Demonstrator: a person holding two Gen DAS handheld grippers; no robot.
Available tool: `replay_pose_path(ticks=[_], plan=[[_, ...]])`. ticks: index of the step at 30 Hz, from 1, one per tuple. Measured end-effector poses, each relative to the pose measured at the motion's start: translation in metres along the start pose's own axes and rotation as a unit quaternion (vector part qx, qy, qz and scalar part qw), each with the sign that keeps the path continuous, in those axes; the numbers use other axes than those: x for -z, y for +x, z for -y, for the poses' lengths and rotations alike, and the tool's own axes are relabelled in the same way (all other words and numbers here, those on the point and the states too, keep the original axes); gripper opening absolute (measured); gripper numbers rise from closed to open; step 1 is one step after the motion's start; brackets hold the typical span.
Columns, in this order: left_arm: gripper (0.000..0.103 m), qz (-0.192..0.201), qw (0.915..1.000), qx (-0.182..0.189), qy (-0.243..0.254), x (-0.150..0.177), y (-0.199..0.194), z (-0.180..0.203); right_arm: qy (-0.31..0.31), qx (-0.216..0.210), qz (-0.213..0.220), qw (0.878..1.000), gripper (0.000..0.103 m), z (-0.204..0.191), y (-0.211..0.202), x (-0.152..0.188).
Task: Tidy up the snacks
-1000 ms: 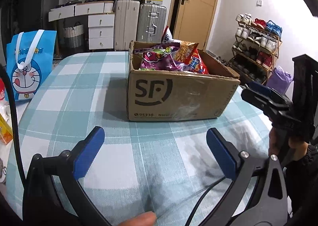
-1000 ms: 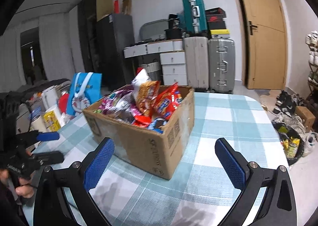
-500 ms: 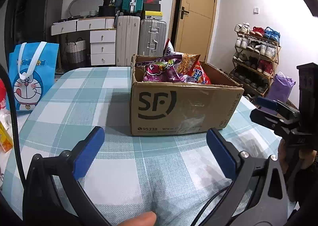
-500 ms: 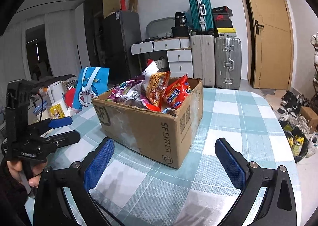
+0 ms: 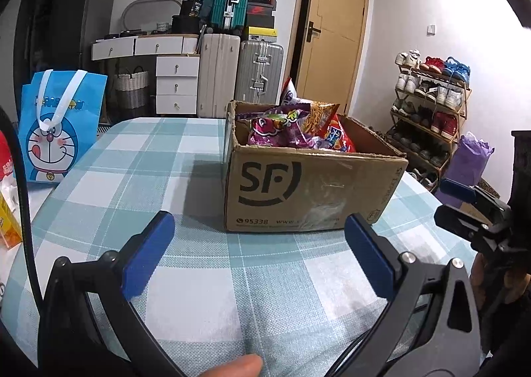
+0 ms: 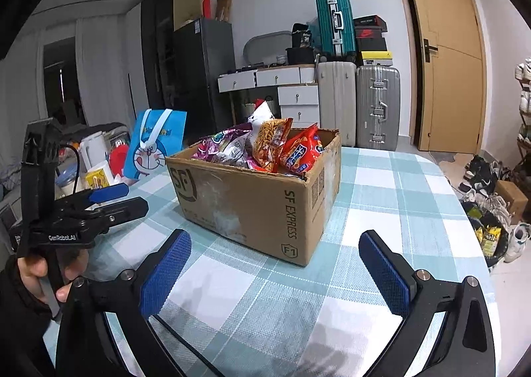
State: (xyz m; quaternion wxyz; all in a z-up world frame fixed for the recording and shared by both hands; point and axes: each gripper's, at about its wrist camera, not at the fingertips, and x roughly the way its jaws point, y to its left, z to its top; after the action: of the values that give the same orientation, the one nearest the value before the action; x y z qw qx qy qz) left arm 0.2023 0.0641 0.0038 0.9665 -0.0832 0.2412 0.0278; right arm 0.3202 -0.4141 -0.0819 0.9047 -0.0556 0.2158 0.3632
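A cardboard SF box stands on the checked table, filled with snack bags: purple, orange and red. My left gripper is open and empty, low over the table just in front of the box. My right gripper is open and empty, near the box's front right corner. Each gripper shows in the other's view, the right and the left.
A blue Doraemon bag stands at the table's left edge with a yellow carton and a white kettle nearby. Suitcases, drawers, a door and a shoe rack lie beyond.
Both grippers have dropped lower and tilted up, so the box is seen more side-on. Both stay open and empty. The box has not moved.
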Motion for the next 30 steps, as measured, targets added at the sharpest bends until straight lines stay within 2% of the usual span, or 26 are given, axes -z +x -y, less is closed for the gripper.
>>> replay_pose_path(ticks=[30], plan=[[0.102, 0.015, 0.9998, -0.003, 0.013, 0.0024, -0.0086, 0.0042, -0.004, 0.002, 0.009, 1.0, 0.103, 0.0002, -0.0025, 0.0016]])
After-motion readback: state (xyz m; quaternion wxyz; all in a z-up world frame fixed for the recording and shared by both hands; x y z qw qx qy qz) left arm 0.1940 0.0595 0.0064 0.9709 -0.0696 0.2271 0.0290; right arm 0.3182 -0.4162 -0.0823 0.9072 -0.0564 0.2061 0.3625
